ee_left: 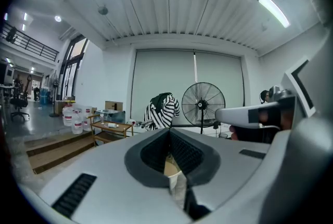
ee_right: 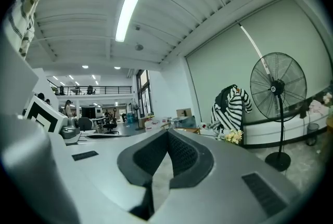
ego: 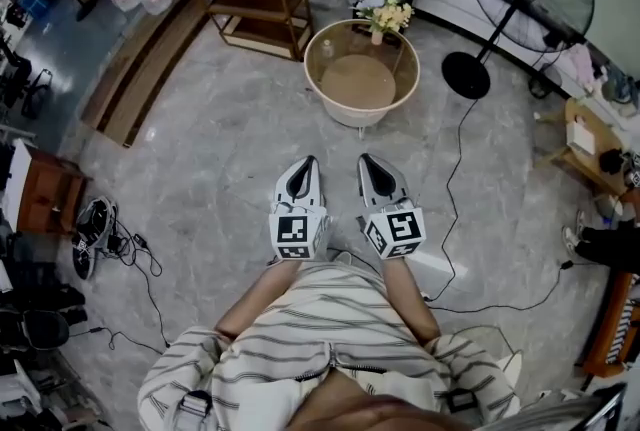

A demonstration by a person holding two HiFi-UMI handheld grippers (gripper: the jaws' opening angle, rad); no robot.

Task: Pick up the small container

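On the grey marble floor [ego: 220,159], a round glass-topped bench [ego: 358,115] bears a small pale container [ego: 327,48] at its left edge, with the left tongs [ego: 306,162] and right tongs [ego: 366,160] clenched empty.

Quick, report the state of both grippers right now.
Left gripper: closed, holding nothing.
Right gripper: closed, holding nothing.

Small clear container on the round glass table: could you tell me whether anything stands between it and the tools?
Nothing visible does. Only bare grey stone floor separates the shut left tool and right tool from the round glass table; the small clear container sits near its left rim, yellow flowers at the far rim.
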